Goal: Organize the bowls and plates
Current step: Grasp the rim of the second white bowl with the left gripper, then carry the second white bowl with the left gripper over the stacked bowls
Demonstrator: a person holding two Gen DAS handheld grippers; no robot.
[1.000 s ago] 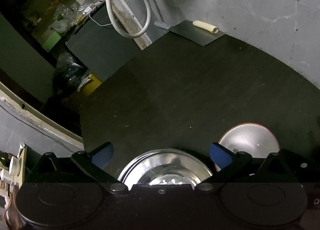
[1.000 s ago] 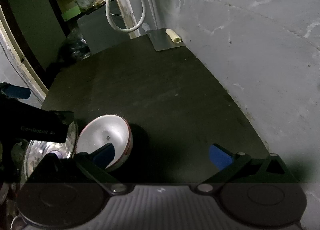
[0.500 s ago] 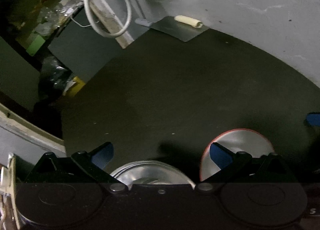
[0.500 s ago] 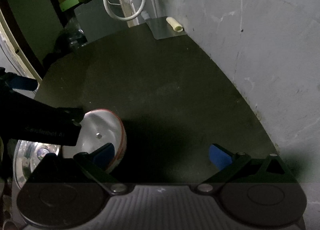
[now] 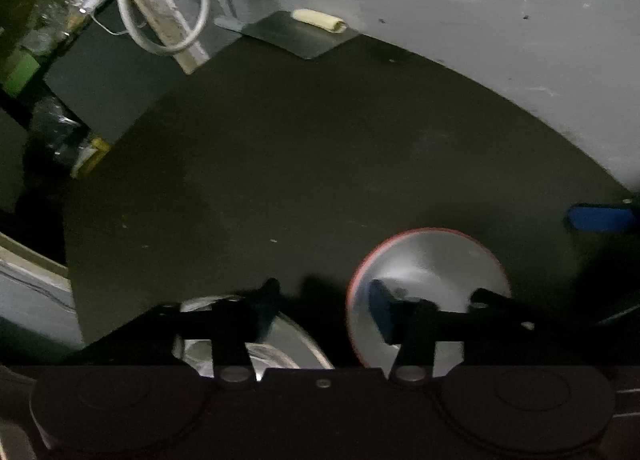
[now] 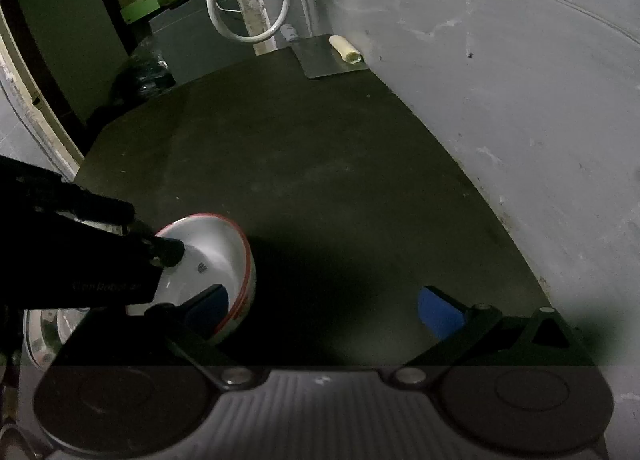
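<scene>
2 left fingers (image 5: 320, 300) are closing astride the red-rimmed bowl's (image 5: 432, 260) rim, mouth up; right fingers (image 6: 324, 312) open.

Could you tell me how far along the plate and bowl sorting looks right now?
Early stage. Nothing looks sorted: the red-rimmed bowl sits apart beside the steel plates. In hand: the left gripper is closing over the bowl's near rim. The right gripper hangs open, empty. Stacking remains.
</scene>
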